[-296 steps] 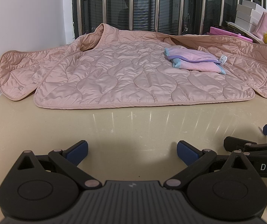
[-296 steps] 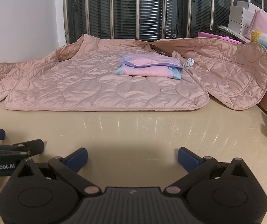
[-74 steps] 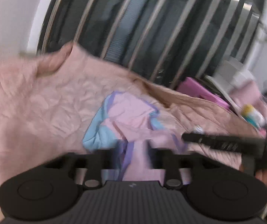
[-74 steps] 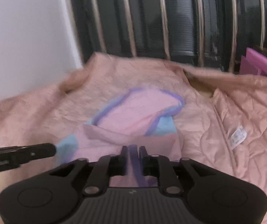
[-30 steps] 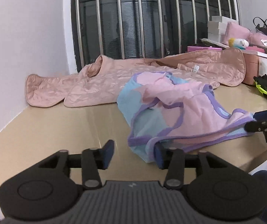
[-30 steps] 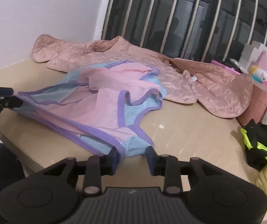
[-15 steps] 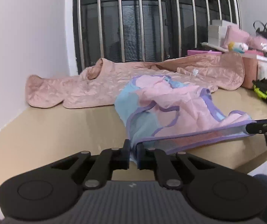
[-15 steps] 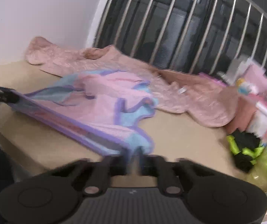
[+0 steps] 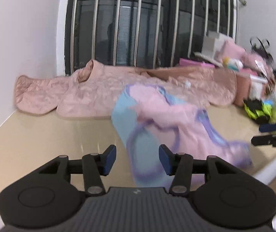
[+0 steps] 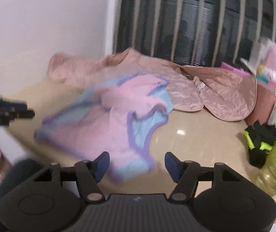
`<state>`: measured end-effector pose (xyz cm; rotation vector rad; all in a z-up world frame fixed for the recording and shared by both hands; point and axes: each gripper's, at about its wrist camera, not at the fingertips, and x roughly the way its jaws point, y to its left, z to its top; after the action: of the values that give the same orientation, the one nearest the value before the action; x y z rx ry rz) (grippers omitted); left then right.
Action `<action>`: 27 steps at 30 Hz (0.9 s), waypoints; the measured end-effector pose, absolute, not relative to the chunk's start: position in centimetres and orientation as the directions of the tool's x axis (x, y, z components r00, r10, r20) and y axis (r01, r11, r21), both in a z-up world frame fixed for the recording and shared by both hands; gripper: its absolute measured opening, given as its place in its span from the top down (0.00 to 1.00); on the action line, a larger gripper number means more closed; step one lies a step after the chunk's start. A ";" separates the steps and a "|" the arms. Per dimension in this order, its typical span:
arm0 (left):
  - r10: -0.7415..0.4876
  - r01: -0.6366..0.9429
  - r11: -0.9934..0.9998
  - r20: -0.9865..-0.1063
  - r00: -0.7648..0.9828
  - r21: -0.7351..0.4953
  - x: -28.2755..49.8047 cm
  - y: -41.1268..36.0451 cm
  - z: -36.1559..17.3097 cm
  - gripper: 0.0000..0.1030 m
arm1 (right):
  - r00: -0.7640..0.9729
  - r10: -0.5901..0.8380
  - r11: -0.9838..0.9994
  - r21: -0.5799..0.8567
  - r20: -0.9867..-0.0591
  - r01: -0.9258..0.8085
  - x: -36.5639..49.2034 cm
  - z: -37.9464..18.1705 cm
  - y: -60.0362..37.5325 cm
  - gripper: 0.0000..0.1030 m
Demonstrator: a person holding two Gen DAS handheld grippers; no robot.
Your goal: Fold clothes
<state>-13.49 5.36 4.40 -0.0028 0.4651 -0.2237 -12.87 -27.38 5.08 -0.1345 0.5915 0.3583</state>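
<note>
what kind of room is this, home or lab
Probably a home: a window with metal bars, a quilted pink jacket on a beige table, and boxes and a plush toy piled alongside.

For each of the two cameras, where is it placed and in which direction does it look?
Left wrist: on the left gripper, open, facing the pink-and-blue garment and barred window; right gripper at the right edge.
Right wrist: on the right gripper, open, facing the same garment from its right; left gripper at the left edge.
Shared: garment, pink quilted jacket, beige table.
</note>
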 end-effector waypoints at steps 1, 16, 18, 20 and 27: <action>-0.220 0.216 0.974 -0.442 0.870 -0.061 -12.0 5.1 4.4 0.52 | 0.771 0.294 0.935 0.004 -0.565 -0.353 -11.4 4.9 -27.7 0.40; -0.166 0.076 0.980 -0.559 0.812 -0.182 -4.2 6.6 0.7 0.98 | 0.735 0.262 0.941 -0.005 -0.625 -0.339 -2.1 0.7 -24.6 0.99; -0.160 0.008 0.964 -0.556 0.816 -0.266 -4.2 8.5 0.2 0.98 | 0.740 0.227 0.945 -0.039 -0.633 -0.324 -2.3 0.9 -24.2 0.99; -0.190 -0.022 0.931 -0.537 0.822 -0.364 -4.3 10.1 -0.4 0.97 | 0.746 0.221 0.956 -0.012 -0.628 -0.294 -2.1 0.9 -25.0 0.99; -0.183 0.025 0.947 -0.473 0.862 -0.321 -7.1 9.4 2.3 0.64 | 0.778 0.239 0.967 0.072 -0.580 -0.244 -3.6 2.1 -27.2 0.75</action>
<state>-7.14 9.44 2.34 -0.3125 0.5221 -0.1110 -3.59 -27.19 2.08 -0.0076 0.6265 0.2610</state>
